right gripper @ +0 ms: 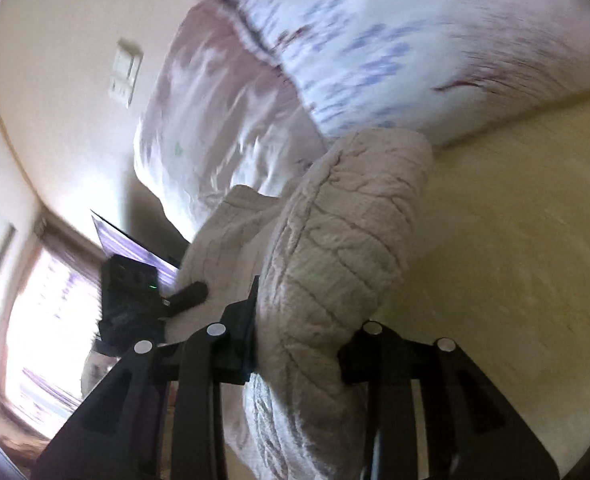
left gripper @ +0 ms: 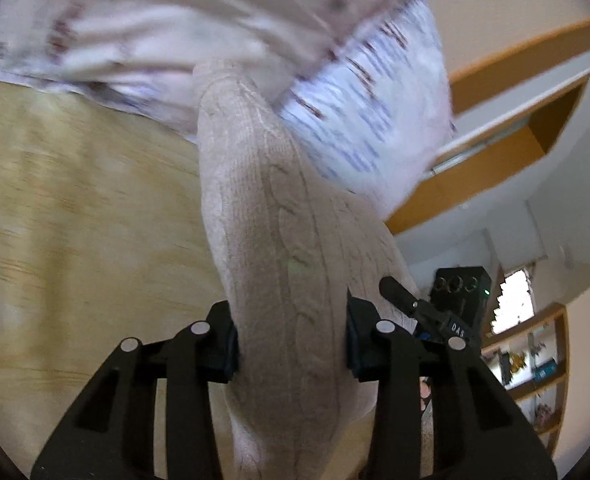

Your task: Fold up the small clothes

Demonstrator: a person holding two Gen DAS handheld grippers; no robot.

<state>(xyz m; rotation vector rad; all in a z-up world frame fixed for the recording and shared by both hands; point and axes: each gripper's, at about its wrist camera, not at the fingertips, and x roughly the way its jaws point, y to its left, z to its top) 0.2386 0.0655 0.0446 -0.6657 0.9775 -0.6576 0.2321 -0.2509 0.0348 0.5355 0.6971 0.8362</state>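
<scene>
beige knit garment (left gripper: 279, 240) in both grippers

A beige cable-knit garment (left gripper: 279, 216) hangs bunched and stretched into a thick roll, lifted above the pale wooden table (left gripper: 75, 200), its far end near patterned white fabric (left gripper: 367, 120).

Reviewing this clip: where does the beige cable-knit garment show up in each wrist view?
Left wrist: the beige cable-knit garment runs from bottom centre, between the left gripper jaws, up to mid-frame.
Right wrist: it fills the centre, clamped in the right gripper.
Shared landmark: the white patterned bedding behind it.
</scene>
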